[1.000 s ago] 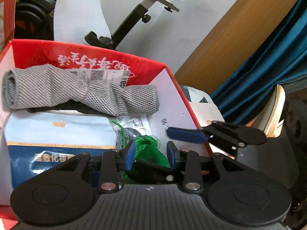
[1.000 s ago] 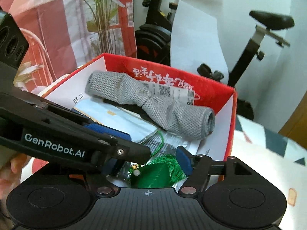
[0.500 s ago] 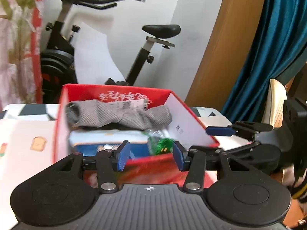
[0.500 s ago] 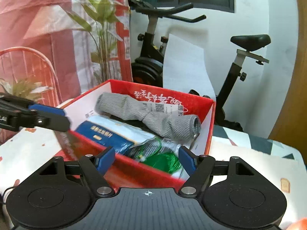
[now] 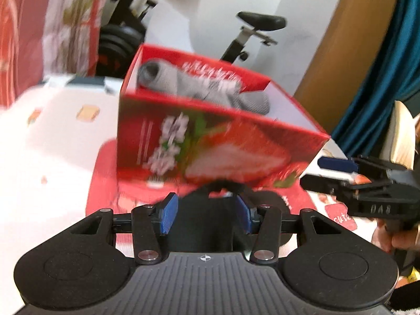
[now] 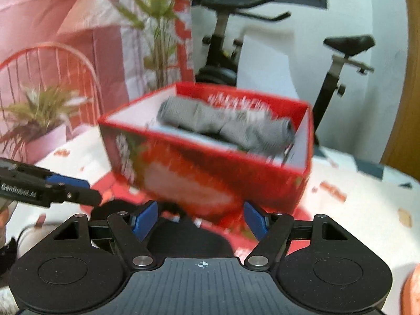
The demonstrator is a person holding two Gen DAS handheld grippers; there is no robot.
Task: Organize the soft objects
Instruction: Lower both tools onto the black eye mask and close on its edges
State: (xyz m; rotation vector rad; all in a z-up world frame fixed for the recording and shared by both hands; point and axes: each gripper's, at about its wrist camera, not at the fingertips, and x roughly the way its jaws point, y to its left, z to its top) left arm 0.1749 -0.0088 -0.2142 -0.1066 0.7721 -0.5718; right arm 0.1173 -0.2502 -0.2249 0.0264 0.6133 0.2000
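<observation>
A red strawberry-print box (image 5: 210,147) stands on the table and also shows in the right wrist view (image 6: 210,173). A rolled grey cloth (image 5: 210,92) lies inside it, seen too in the right wrist view (image 6: 225,126). My left gripper (image 5: 207,212) is open, low before the box's near wall, above a black soft item (image 5: 207,225). My right gripper (image 6: 200,220) is open, also above the black item (image 6: 189,239). Each gripper shows in the other's view, the right one (image 5: 338,165) and the left one (image 6: 65,183).
A white tablecloth (image 5: 52,144) with small prints covers the table. A red mat (image 5: 110,183) lies under the box. An exercise bike (image 6: 341,60) stands behind the table. A potted plant (image 6: 39,120) and a red wire chair (image 6: 65,65) are at the left.
Both grippers have pulled back out of the box and dropped low in front of it. The green net item stays in the box, now out of sight. Both jaws opened wider.
</observation>
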